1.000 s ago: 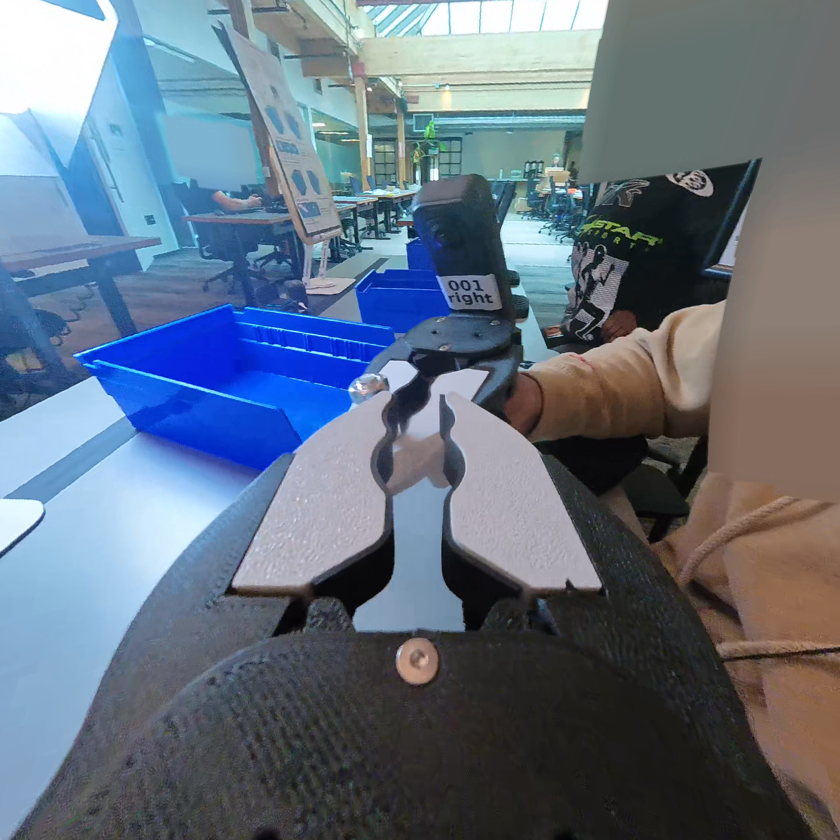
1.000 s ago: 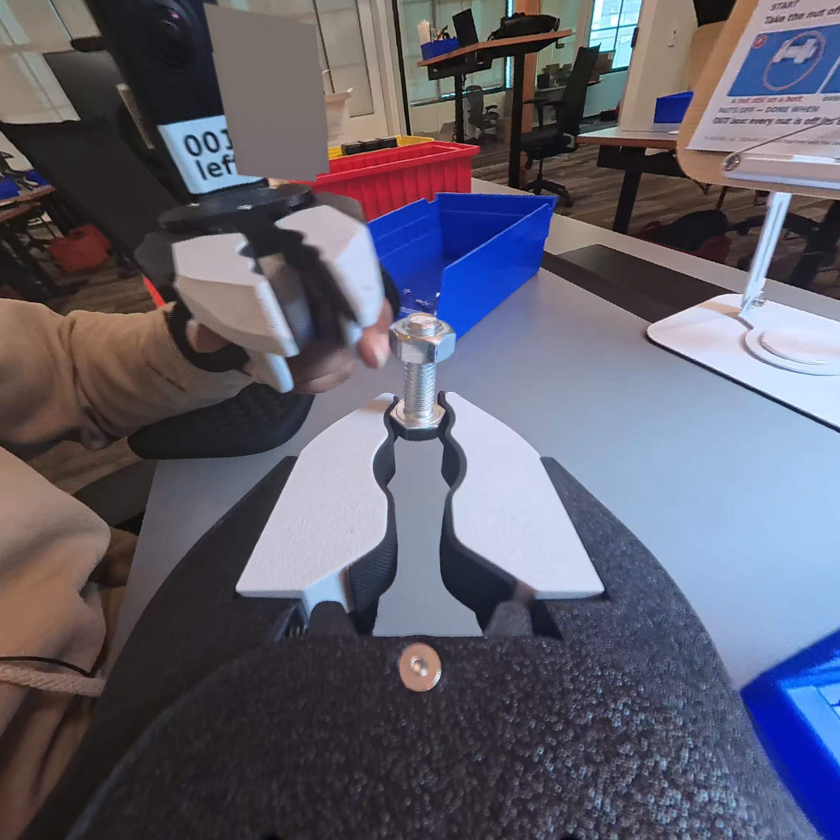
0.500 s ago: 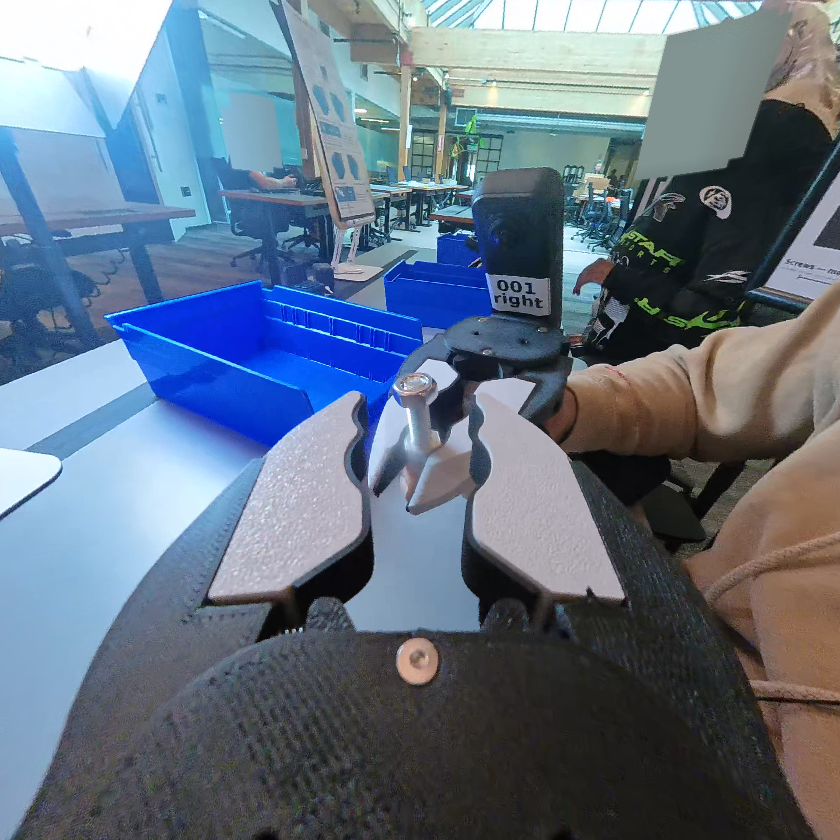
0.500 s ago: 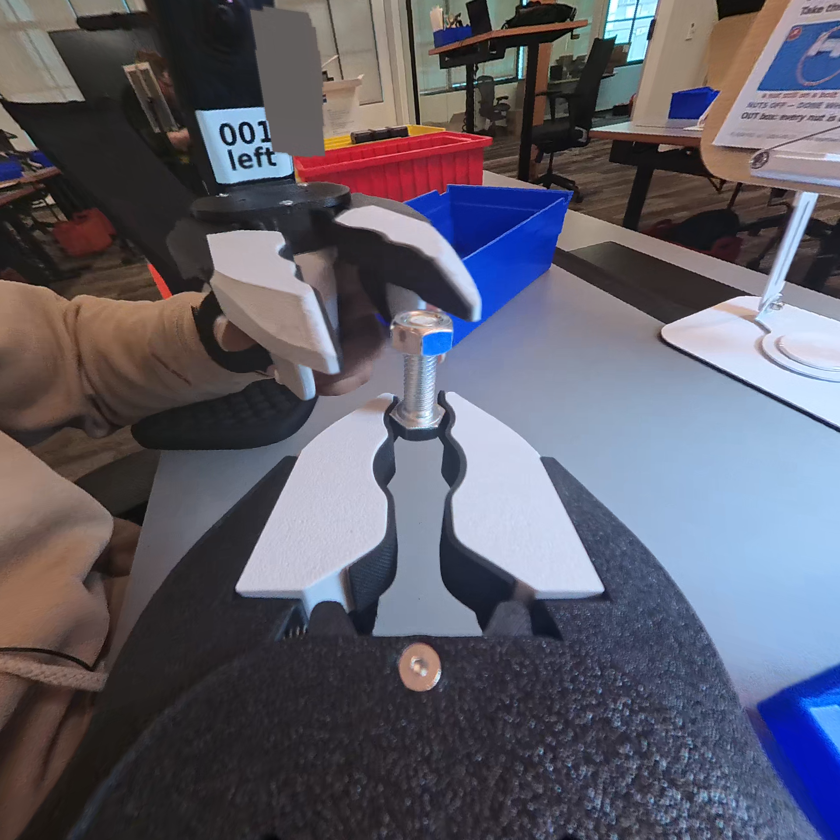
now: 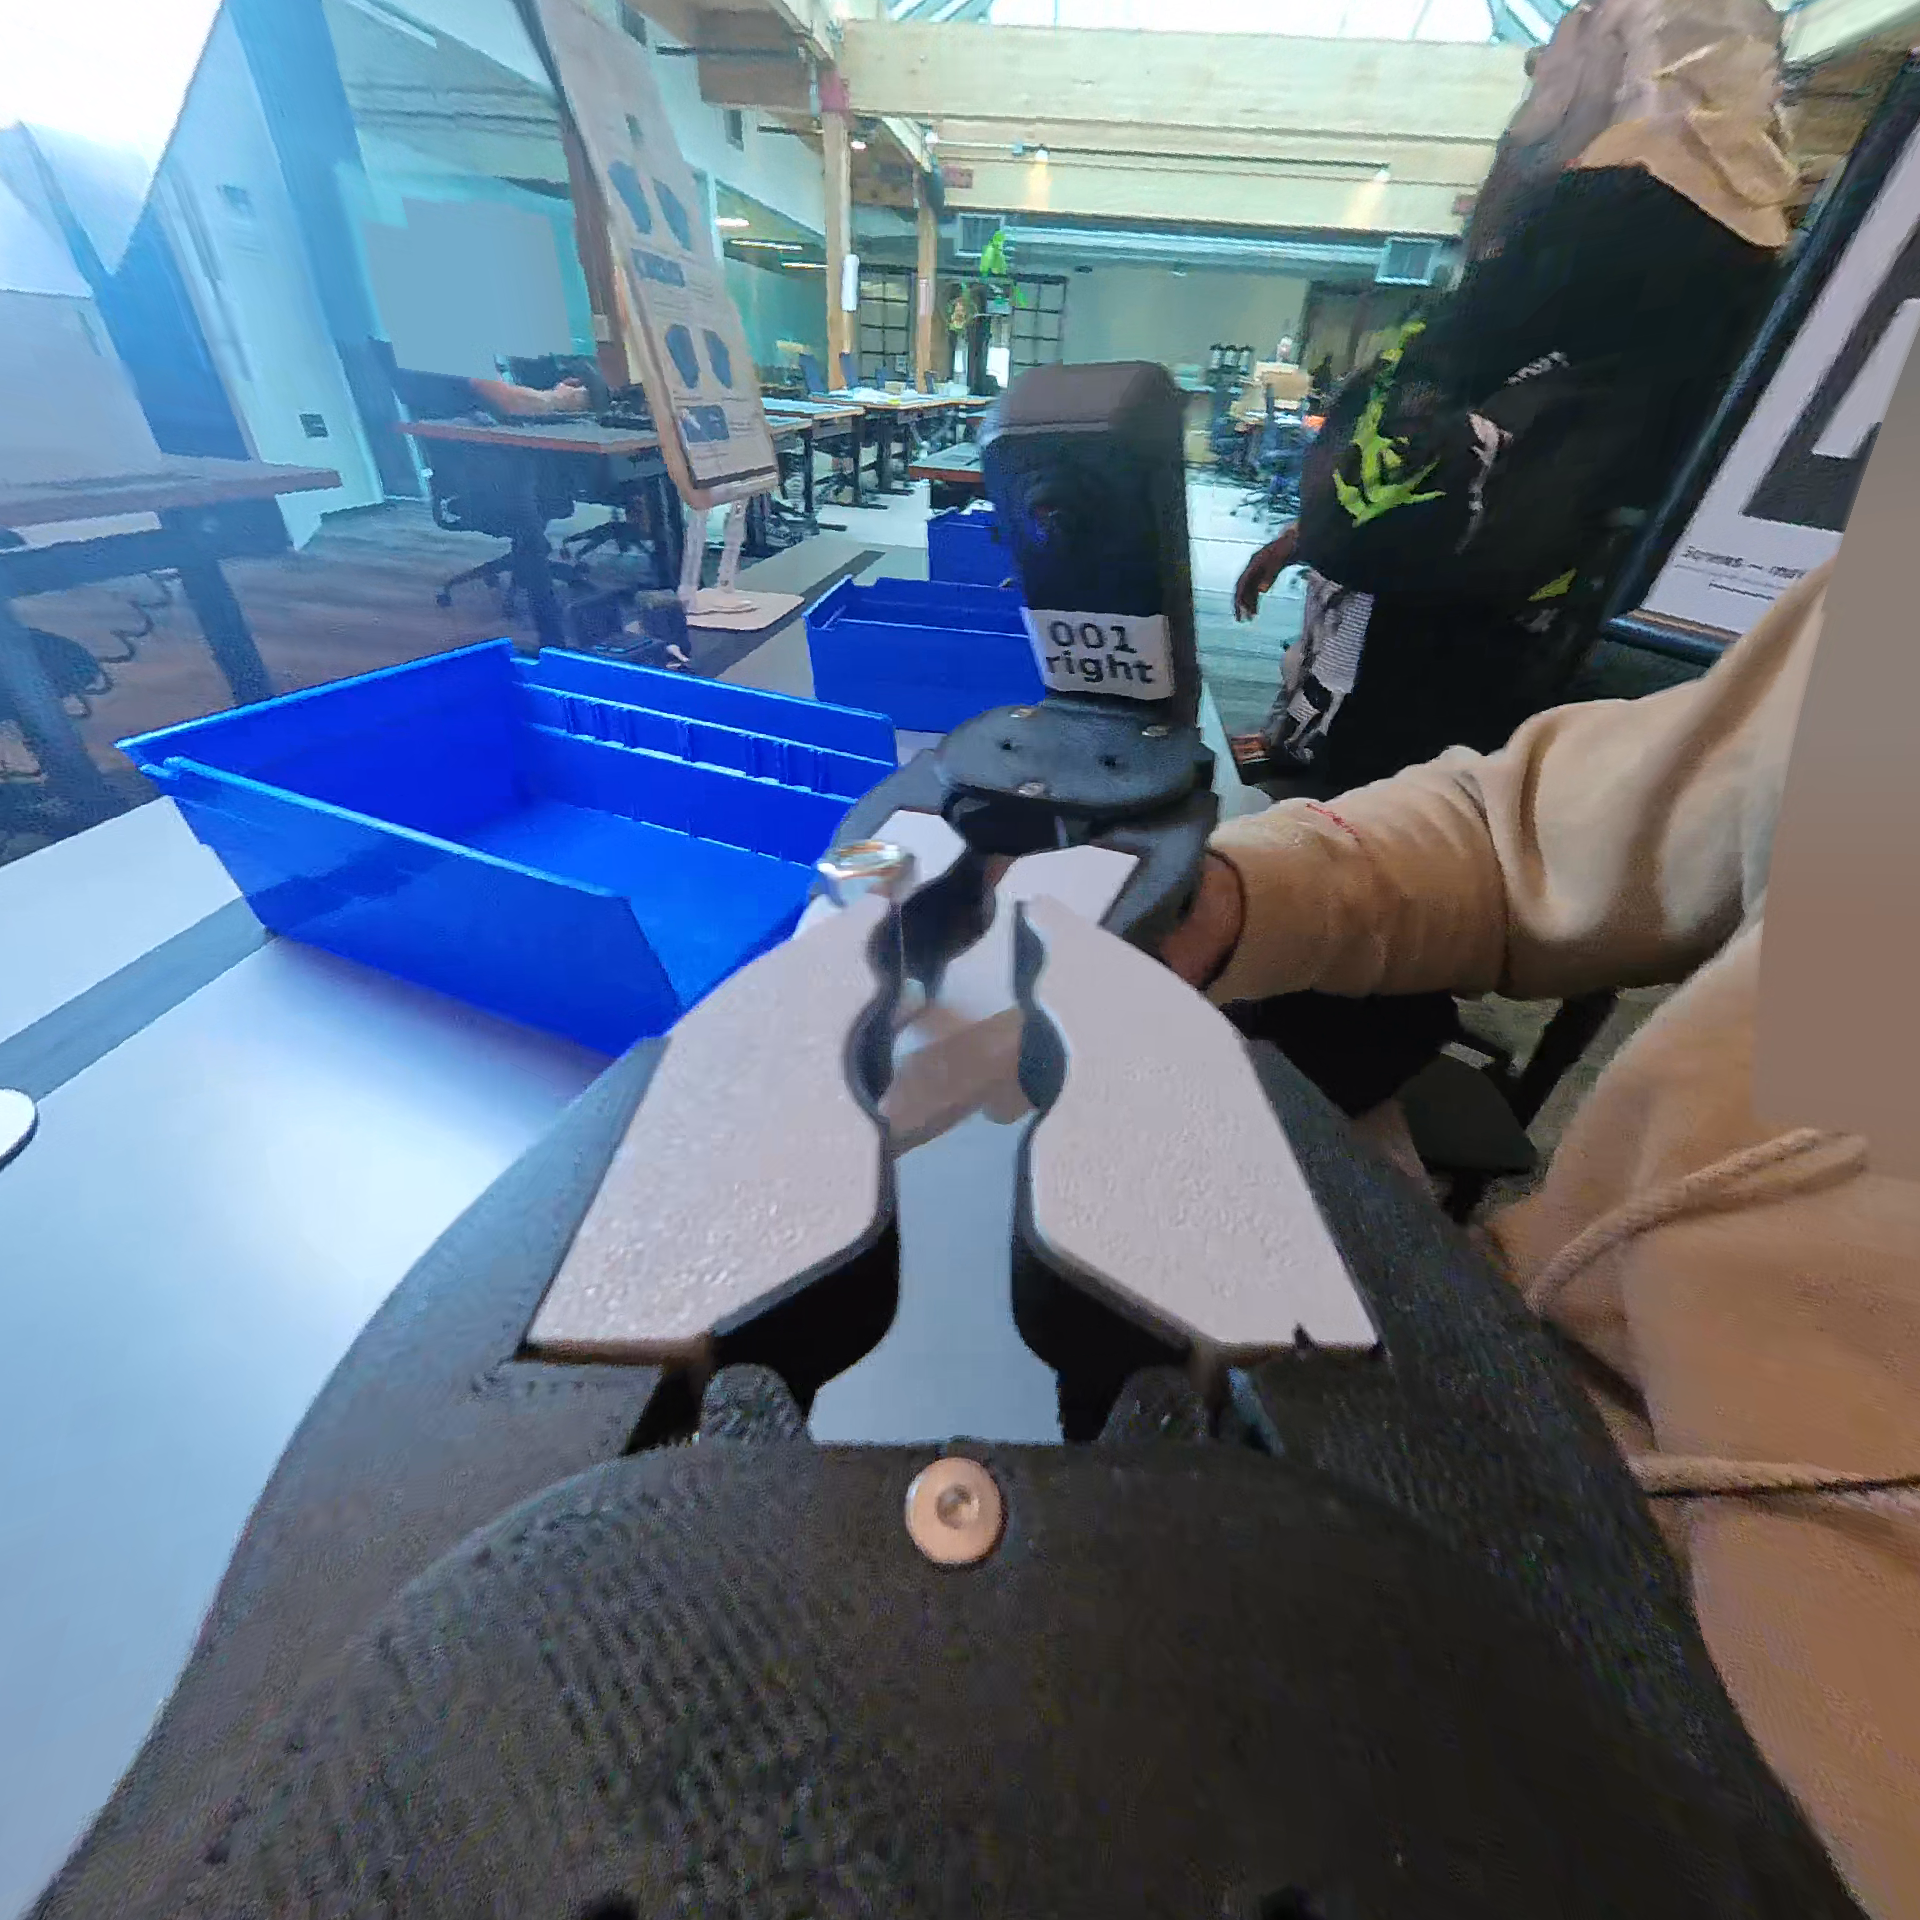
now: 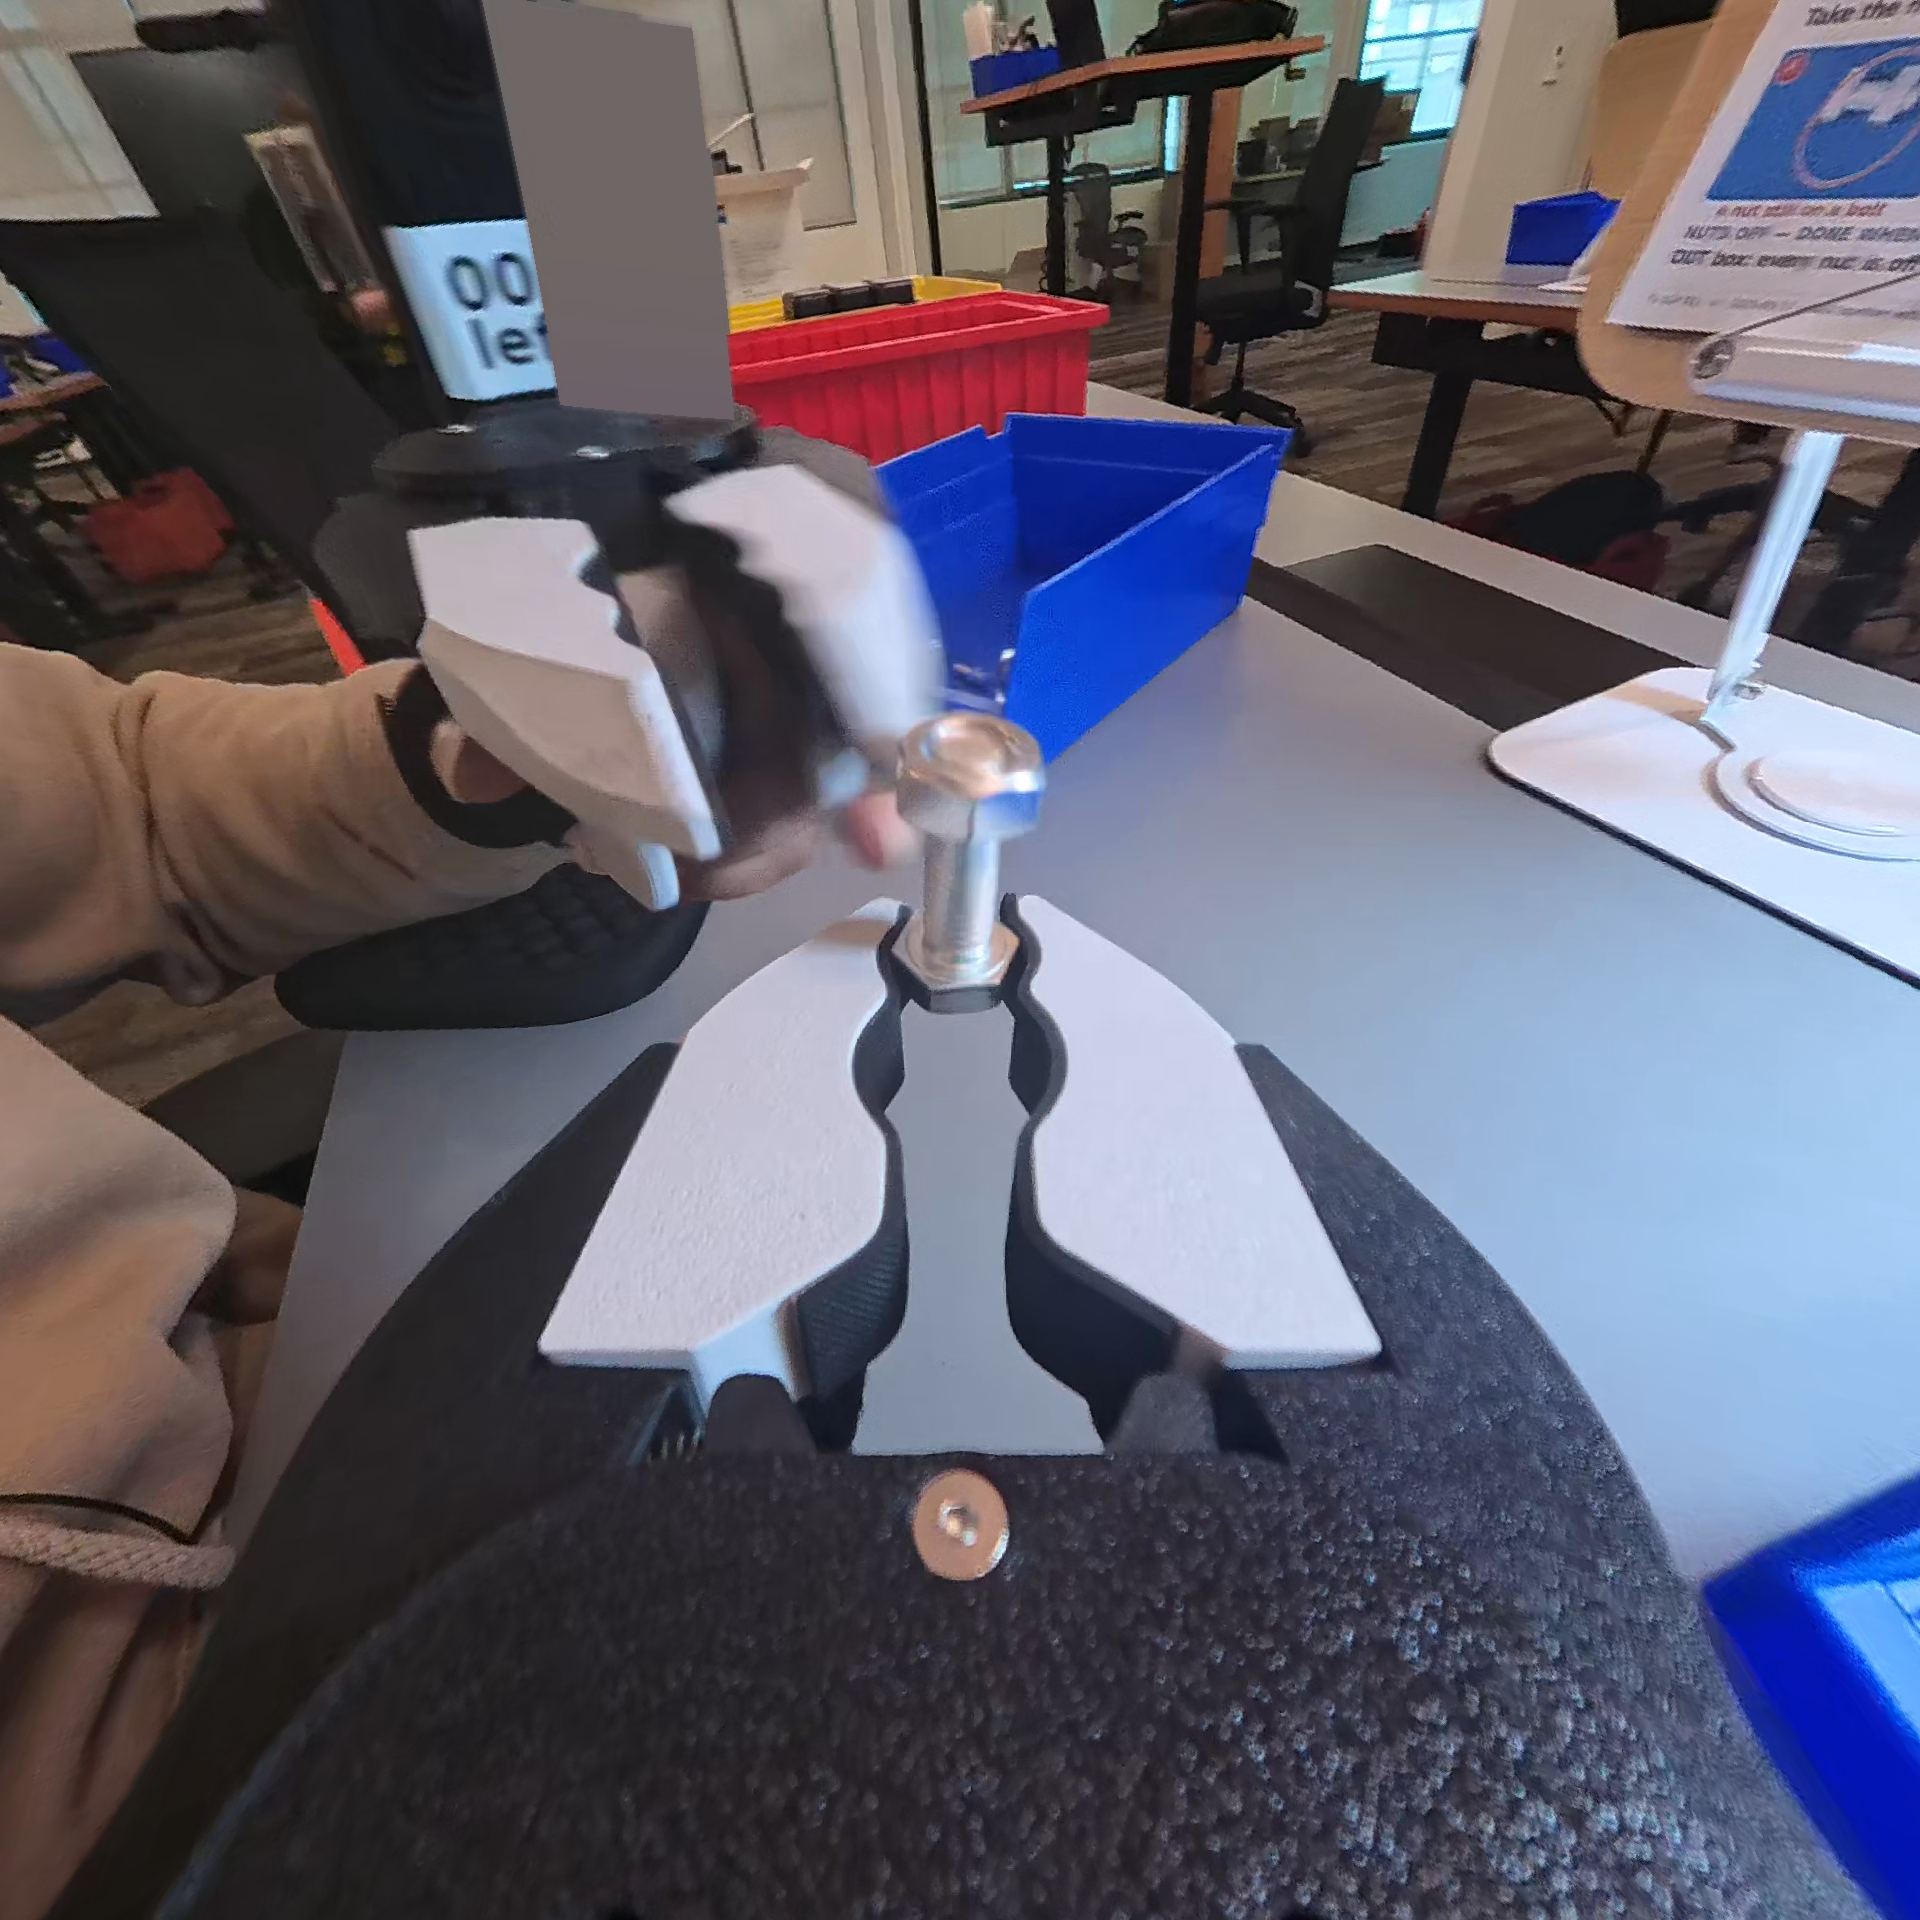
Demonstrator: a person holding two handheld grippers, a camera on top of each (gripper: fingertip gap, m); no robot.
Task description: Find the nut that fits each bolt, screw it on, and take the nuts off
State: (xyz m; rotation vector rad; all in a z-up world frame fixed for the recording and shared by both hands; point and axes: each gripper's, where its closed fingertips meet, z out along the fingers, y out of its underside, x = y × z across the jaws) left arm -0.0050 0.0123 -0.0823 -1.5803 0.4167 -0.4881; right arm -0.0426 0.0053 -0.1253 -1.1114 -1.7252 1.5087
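Note:
In the right wrist view my right gripper (image 6: 956,935) is shut on the hex head of a silver bolt (image 6: 961,883) and holds it upright above the grey table (image 6: 1403,987). A hex nut (image 6: 968,774) sits on the bolt's top end. My left gripper (image 6: 769,810) is blurred, just left of the nut, with one fingertip against it. In the left wrist view my left gripper (image 5: 956,914) has its jaws close together and nothing between them. The nut (image 5: 862,868) shows beside its left fingertip. The right gripper (image 5: 945,1039) faces it just behind.
An empty blue bin (image 5: 416,904) stands on the table to the left and also shows in the right wrist view (image 6: 1132,582). A red bin (image 6: 914,353) is behind it. A white sign stand (image 6: 1766,748) is at the right. Another blue bin's corner (image 6: 1829,1662) is at the lower right. One gripper's finger ends stand about 5 cm off the other's.
Half a second ago my left jaws were open around the nut. They have closed again and the nut now lies beside the left fingertip. The right gripper still holds the bolt upright.

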